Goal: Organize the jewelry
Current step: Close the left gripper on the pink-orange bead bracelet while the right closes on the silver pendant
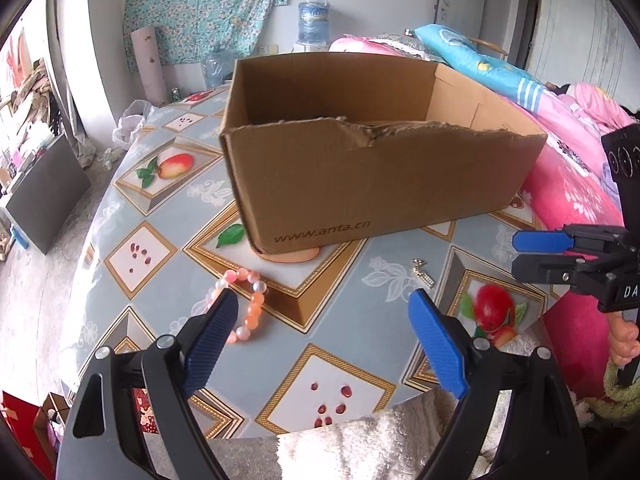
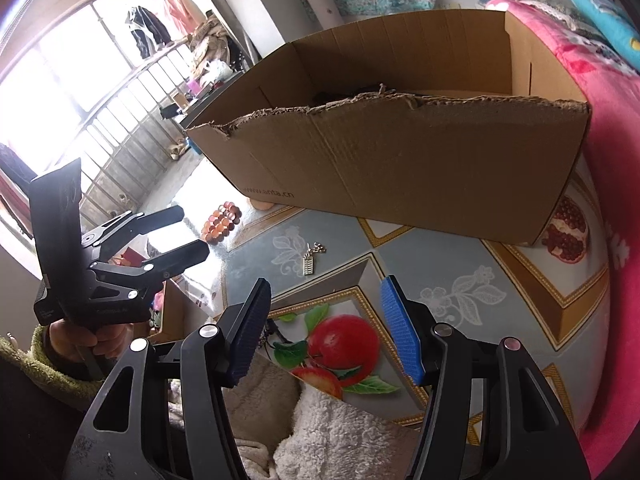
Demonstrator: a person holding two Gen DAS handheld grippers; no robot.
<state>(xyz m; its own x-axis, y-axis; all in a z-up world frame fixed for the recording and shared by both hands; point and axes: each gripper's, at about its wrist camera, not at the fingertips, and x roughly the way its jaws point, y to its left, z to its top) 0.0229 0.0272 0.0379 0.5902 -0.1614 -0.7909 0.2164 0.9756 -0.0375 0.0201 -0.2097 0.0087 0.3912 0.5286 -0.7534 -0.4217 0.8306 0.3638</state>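
A bracelet [image 1: 244, 308] of pink and orange beads lies on the fruit-patterned tablecloth [image 1: 344, 364], partly hidden behind one finger of my left gripper [image 1: 323, 295]. That gripper hangs wide open just above the cloth, with nothing between its pads. A small silver earring [image 1: 422, 274] lies to the right of the bracelet. My right gripper [image 2: 325, 283] is open and empty, with the earring [image 2: 311, 260] just beyond its tips and the bracelet [image 2: 222, 222] further left. Behind both pieces stands an open cardboard box [image 1: 360, 168]; something dark barely shows over its torn rim.
The table's rounded edge drops to the floor on the left. A pink quilt [image 1: 572, 200] on a bed presses against the table's right side. A white fluffy cloth [image 2: 340, 440] hangs over the near edge. Each gripper appears in the other's view, held by a hand [image 2: 80, 340].
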